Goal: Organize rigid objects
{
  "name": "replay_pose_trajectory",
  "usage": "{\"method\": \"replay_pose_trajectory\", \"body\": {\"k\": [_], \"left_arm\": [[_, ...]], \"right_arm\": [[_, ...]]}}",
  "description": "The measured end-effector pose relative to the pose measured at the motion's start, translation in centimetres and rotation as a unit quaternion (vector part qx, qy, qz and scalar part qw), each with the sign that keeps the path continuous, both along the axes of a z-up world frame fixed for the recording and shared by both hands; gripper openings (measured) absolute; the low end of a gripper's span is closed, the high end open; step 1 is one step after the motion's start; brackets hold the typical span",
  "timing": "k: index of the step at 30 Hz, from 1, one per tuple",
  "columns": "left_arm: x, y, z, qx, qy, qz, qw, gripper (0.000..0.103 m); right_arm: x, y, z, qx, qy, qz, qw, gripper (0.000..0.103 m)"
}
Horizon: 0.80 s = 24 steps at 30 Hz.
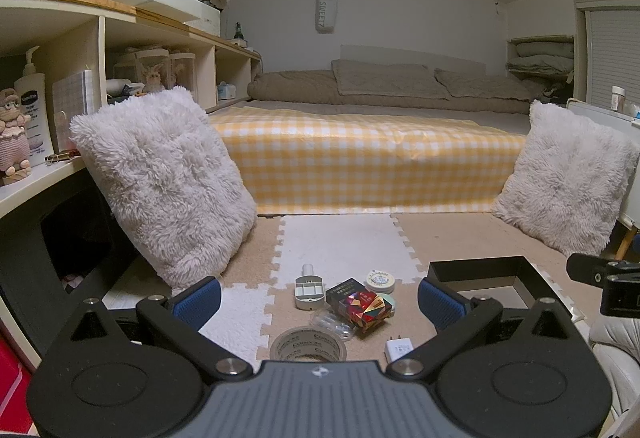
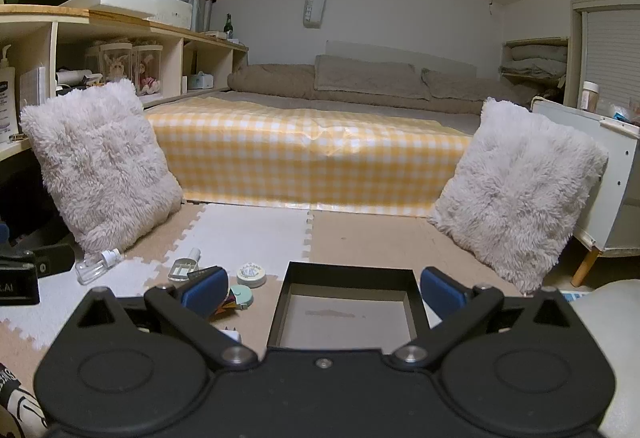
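Small rigid objects lie in a cluster on the foam floor mat: a colourful patterned box, a dark box, a round white tin, a white plastic holder, a roll of tape, a clear case and a white charger plug. An empty black open box stands to their right. My left gripper is open above the cluster. My right gripper is open over the black box. A clear bottle lies by the left pillow.
Two fluffy white pillows lean at either side of the mat. A bed with a yellow checked cover is behind. Shelves run along the left wall. A white cabinet stands at the right.
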<state>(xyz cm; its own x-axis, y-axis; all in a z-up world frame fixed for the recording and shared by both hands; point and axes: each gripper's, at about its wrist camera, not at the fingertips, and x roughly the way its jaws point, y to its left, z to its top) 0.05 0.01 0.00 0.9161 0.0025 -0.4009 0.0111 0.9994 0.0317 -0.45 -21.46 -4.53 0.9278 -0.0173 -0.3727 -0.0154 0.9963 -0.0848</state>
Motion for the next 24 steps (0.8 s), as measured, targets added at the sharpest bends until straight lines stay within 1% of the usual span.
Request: {"method": "replay_pose_trajectory", "body": {"k": [24], "left_arm": [[0.05, 0.03, 0.0, -0.001, 0.001, 0.0, 1.0, 0.103]], "right_arm": [[0.16, 0.05, -0.43, -0.002, 0.007, 0.0, 1.0, 0.103]]}}
